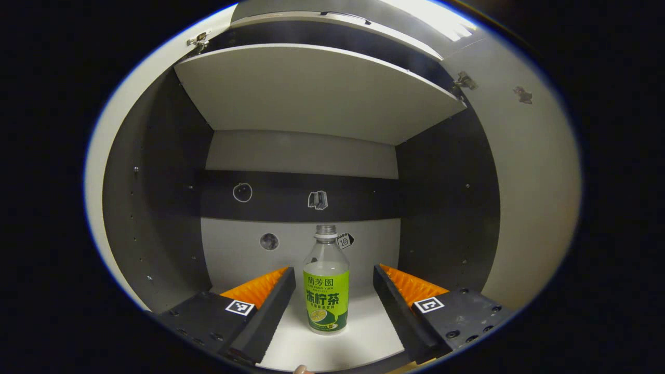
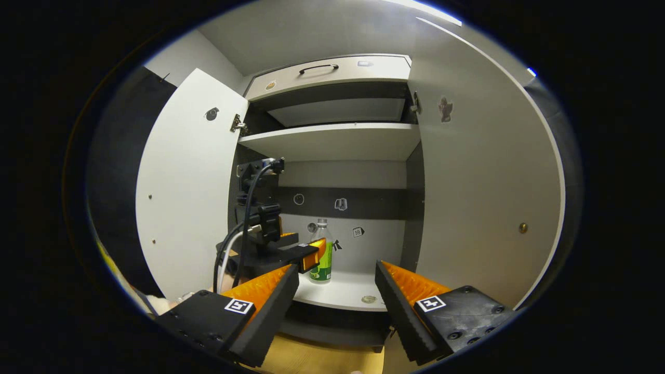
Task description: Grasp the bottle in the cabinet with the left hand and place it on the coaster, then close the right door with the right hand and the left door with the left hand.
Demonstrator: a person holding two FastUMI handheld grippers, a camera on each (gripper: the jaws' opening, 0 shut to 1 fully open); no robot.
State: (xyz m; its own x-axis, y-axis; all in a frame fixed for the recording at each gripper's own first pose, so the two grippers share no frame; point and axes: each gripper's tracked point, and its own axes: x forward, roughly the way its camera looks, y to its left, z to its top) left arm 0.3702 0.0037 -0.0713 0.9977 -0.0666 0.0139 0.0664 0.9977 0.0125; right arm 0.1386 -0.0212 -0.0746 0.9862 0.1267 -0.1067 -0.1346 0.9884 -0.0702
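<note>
Left gripper (image 1: 334, 280) open, bottle (image 1: 326, 280) between fingers

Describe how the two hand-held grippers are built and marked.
Each hand-held gripper has two wedge-shaped fingers with ribbed inner faces on black bolted blocks carrying square black-and-white tags. In the right gripper view, the left hand-held gripper carries a black mount with black and white cables; the right hand-held gripper is nearer.

The left gripper view looks close into the cabinet (image 1: 322, 93); the right gripper view faces it from farther back.
</note>
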